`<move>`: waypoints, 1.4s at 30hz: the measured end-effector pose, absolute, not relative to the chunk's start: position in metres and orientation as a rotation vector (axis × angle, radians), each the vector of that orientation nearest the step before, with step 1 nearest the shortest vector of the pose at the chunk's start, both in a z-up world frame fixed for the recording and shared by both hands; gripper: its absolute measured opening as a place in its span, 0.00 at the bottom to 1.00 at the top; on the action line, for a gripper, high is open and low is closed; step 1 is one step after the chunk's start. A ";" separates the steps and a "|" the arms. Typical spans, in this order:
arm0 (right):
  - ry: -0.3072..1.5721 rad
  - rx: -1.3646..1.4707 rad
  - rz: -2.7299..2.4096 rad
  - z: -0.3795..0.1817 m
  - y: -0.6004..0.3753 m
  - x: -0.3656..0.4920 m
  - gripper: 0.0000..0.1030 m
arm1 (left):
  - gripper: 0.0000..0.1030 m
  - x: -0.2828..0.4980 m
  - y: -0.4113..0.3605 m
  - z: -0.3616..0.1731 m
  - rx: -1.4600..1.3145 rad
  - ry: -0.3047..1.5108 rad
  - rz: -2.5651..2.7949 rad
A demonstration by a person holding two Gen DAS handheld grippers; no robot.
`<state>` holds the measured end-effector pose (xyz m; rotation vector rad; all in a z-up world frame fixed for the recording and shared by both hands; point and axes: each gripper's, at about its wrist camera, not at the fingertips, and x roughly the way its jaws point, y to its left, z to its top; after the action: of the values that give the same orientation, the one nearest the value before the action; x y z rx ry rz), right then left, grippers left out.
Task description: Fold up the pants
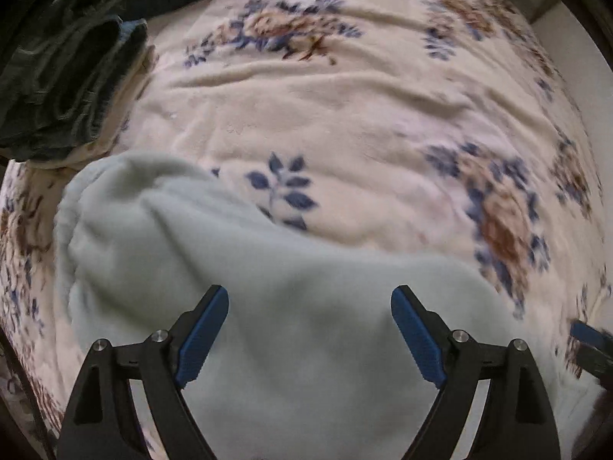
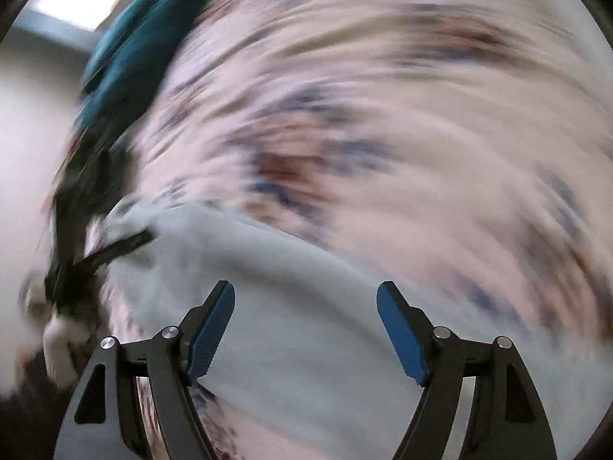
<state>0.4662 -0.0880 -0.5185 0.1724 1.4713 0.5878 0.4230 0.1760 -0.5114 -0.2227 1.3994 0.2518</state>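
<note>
Pale blue-grey fleece pants (image 1: pixel 237 268) lie bunched on a floral blanket (image 1: pixel 345 115). My left gripper (image 1: pixel 309 295) is open just above the pants, nothing between its blue pads. In the right wrist view, which is heavily motion-blurred, the same pants (image 2: pixel 306 326) fill the lower middle. My right gripper (image 2: pixel 305 291) is open over them and holds nothing. The tip of the right gripper shows at the right edge of the left wrist view (image 1: pixel 590 345). The left gripper shows as a dark blur at the left of the right wrist view (image 2: pixel 95 253).
A stack of folded dark garments (image 1: pixel 65 73) sits on the bed at the upper left. A teal garment (image 2: pixel 134 46) lies at the far edge of the blanket (image 2: pixel 383 115). A pale wall (image 1: pixel 574 46) borders the bed on the right.
</note>
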 end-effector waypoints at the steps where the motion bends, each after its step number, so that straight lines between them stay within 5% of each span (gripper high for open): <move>1: 1.503 0.139 0.619 -0.529 -0.072 0.476 0.75 | 0.84 0.429 0.182 -0.519 -0.218 1.419 0.265; 2: 1.583 0.087 0.707 -0.551 -0.044 0.489 0.71 | 0.84 0.434 0.188 -0.527 -0.218 1.429 0.271; 5: 1.685 -0.071 0.793 -0.577 -0.009 0.484 0.20 | 0.85 0.442 0.203 -0.541 -0.200 1.442 0.295; 6: 1.684 -0.120 0.777 -0.580 -0.005 0.481 0.10 | 0.85 0.443 0.206 -0.544 -0.198 1.440 0.297; 11: 1.668 -0.027 0.480 -0.586 -0.051 0.501 0.01 | 0.85 0.447 0.220 -0.557 -0.182 1.446 0.300; 16: 1.687 0.133 0.505 -0.578 -0.071 0.505 0.04 | 0.85 0.438 0.224 -0.527 -0.221 1.402 0.293; 17: 1.680 0.189 0.526 -0.576 -0.072 0.515 0.11 | 0.85 0.435 0.226 -0.518 -0.229 1.378 0.298; 20: 1.663 0.396 0.626 -0.570 -0.057 0.530 0.65 | 0.85 0.424 0.231 -0.504 -0.202 1.329 0.340; 21: 1.685 0.402 0.668 -0.576 -0.043 0.535 0.67 | 0.85 0.421 0.234 -0.508 -0.188 1.334 0.361; 25: 1.863 0.267 0.754 -0.613 0.022 0.535 0.61 | 0.85 0.422 0.252 -0.527 -0.202 1.366 0.415; 26: 1.875 0.194 0.760 -0.619 0.035 0.532 0.33 | 0.85 0.423 0.254 -0.529 -0.204 1.363 0.422; 27: 1.881 0.127 0.763 -0.622 0.043 0.527 0.21 | 0.85 0.424 0.255 -0.531 -0.200 1.365 0.425; 32: 1.798 0.354 0.502 -0.628 -0.018 0.548 0.07 | 0.85 0.433 0.255 -0.538 -0.177 1.366 0.419; 37: 1.747 0.312 0.598 -0.603 -0.040 0.543 0.13 | 0.85 0.433 0.246 -0.527 -0.158 1.370 0.400; 40: 1.632 0.331 0.572 -0.554 -0.076 0.543 0.37 | 0.85 0.416 0.223 -0.501 -0.121 1.332 0.363; 42: 1.500 0.359 0.514 -0.515 -0.121 0.529 0.62 | 0.85 0.401 0.201 -0.485 -0.100 1.290 0.322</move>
<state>0.5293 -0.1214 -0.5153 0.3586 1.5004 0.5135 0.4009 0.2015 -0.4849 -0.0999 1.2905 0.3221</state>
